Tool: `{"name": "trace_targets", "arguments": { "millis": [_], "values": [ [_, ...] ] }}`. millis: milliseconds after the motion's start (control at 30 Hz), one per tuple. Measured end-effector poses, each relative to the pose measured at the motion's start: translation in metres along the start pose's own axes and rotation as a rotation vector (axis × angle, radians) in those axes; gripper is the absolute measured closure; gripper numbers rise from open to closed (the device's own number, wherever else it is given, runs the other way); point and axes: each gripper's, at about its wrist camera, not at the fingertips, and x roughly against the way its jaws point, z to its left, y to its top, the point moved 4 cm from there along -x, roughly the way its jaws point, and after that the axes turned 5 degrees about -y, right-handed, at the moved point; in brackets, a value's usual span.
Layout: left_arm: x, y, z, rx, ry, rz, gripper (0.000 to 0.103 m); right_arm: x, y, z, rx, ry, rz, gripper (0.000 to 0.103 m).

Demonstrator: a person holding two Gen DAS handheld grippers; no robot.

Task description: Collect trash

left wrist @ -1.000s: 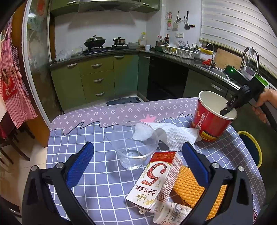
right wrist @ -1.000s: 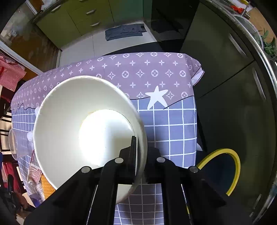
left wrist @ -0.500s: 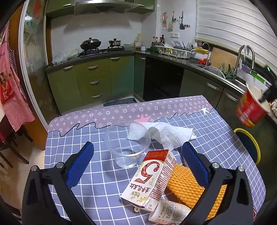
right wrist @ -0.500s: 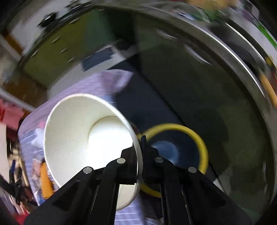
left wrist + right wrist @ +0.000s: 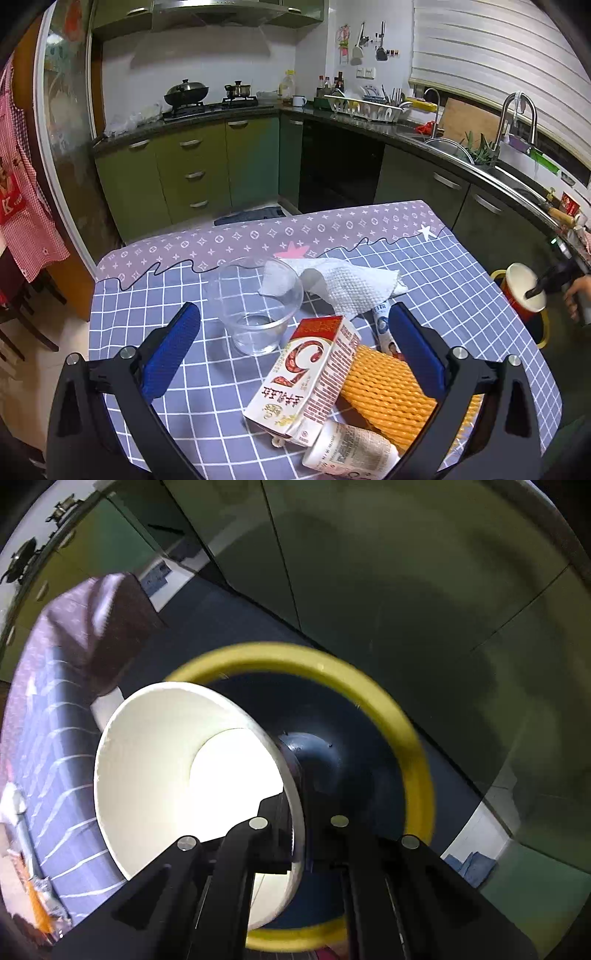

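Right wrist view, right gripper (image 5: 299,845) jaws clamping paper cup (image 5: 184,775) rim, moved from table to bin (image 5: 413,760) (left jaws open).

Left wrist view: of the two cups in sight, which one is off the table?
The red paper cup, pinched at its rim by the right gripper beside the table above the yellow-rimmed bin. The clear plastic cup stands upright on the table.
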Motion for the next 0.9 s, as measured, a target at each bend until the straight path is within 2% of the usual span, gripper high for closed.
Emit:
{"name": "trace_targets", "arguments": {
  "millis": [133, 233, 267, 300, 500, 633, 833, 900],
  "values": [
    [0.01, -0.003, -0.008, -0.032, 0.022, 0.007, 0.006, -0.03, 0.003, 0.002, 0.0, -0.003, 0.019, 0.096],
    [0.016, -0.005, -0.013, -0.05, 0.034, 0.017, 0.006, -0.036, 0.006, 0.004, -0.001, 0.003, 0.015, 0.087],
    [0.018, -0.005, -0.015, -0.053, 0.033, 0.02, 0.006, -0.034, 0.005, 0.005, 0.003, 0.003, 0.008, 0.08],
    [0.019, -0.005, -0.016, -0.055, 0.031, 0.024, 0.006, -0.036, 0.007, 0.008, 0.011, 0.002, -0.003, 0.079],
    [0.019, -0.005, -0.017, -0.052, 0.039, 0.064, 0.006, -0.003, -0.009, 0.022, 0.066, 0.055, -0.055, 0.079],
    [0.011, -0.004, -0.009, -0.063, 0.039, 0.117, 0.006, 0.013, -0.021, 0.034, 0.113, 0.094, -0.078, 0.071],
    [-0.014, -0.002, 0.006, -0.085, -0.041, 0.252, 0.006, 0.027, -0.036, 0.061, 0.169, 0.115, -0.081, 0.071],
    [-0.018, 0.001, 0.012, -0.08, -0.045, 0.262, 0.006, 0.032, -0.043, 0.059, 0.183, 0.112, -0.08, 0.071]
  ]
}}
